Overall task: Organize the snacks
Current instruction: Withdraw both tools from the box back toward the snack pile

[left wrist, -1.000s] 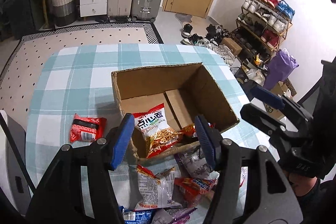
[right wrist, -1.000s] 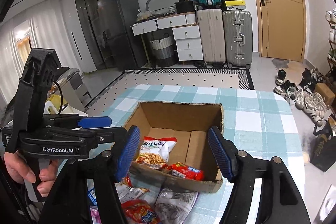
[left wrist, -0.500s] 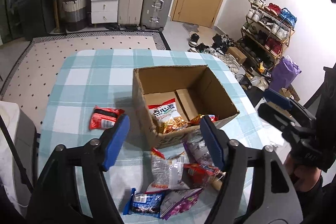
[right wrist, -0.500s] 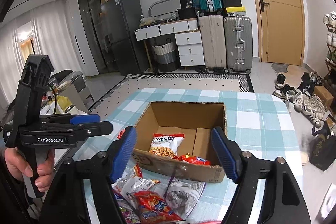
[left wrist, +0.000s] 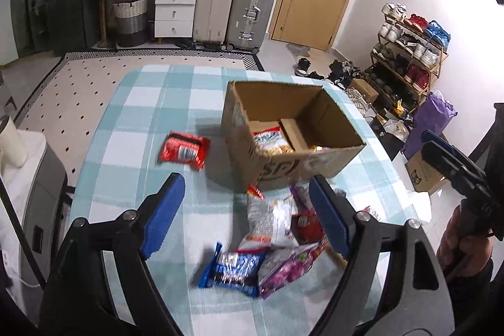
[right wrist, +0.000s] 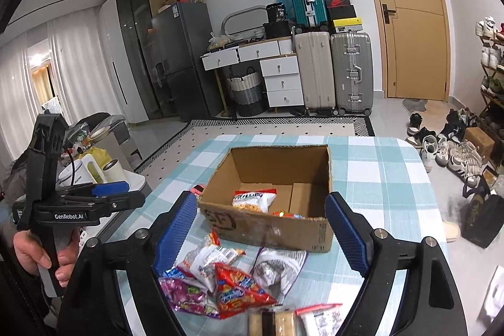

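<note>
An open cardboard box stands on the checked table and holds a white snack bag and a red packet. A pile of snack packets lies in front of it: a silver-white bag, a blue packet, a purple packet and a red bag. A red packet lies alone to the left of the box. My left gripper is open and empty above the pile. My right gripper is open and empty, above the pile too.
The table's right edge drops to the floor with shoes and a shoe rack. A side unit with a kettle and a cup stands left of the table. Suitcases and drawers stand by the far wall.
Both grippers have pulled back and up from the box, so more of the packet pile and table shows. Both stay open and empty.
</note>
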Tool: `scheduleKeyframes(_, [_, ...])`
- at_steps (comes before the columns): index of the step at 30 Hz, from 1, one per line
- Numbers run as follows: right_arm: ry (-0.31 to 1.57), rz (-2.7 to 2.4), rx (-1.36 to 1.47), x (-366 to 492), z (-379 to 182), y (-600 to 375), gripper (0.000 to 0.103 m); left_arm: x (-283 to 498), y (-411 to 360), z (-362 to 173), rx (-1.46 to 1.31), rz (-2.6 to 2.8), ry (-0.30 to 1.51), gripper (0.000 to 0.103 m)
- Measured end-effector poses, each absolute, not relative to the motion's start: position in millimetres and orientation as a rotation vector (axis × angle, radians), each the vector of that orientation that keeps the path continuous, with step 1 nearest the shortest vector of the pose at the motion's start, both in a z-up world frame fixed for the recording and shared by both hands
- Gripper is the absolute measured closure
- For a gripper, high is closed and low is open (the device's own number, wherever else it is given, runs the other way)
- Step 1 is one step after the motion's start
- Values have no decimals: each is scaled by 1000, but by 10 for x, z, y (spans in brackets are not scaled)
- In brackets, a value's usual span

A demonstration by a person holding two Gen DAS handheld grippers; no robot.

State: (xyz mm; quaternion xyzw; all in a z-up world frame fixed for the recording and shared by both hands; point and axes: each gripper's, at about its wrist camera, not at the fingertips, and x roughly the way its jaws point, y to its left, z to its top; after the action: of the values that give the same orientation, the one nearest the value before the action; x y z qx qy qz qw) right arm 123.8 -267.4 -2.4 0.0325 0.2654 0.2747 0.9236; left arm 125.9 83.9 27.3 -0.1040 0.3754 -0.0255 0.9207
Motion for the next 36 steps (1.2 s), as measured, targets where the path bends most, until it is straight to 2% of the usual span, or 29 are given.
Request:
scheduleKeyframes(17, [563, 536, 92, 598, -335, -2906, 9, 777, 640, -101, -214, -35, 798, 19])
scheduleKeyframes(36, [679, 479, 118, 374, -913, -3121, 8, 681, 459, -574, -232, -63, 851, 15])
